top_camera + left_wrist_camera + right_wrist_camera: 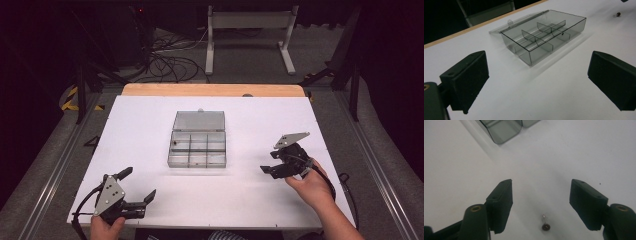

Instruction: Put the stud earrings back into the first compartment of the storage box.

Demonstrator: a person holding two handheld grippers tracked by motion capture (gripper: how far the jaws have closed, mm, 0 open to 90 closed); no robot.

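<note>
I count one white table, one clear smoky compartment box at its middle with its lid laid open behind, and two grippers. My left gripper sits near the front left corner, jaws spread wide and empty; my right gripper is right of the box, also wide, holding nothing. The right gripper view adds one small screw on the table between the jaws — and the high view shows a dark speck in the box's left compartment.
</note>
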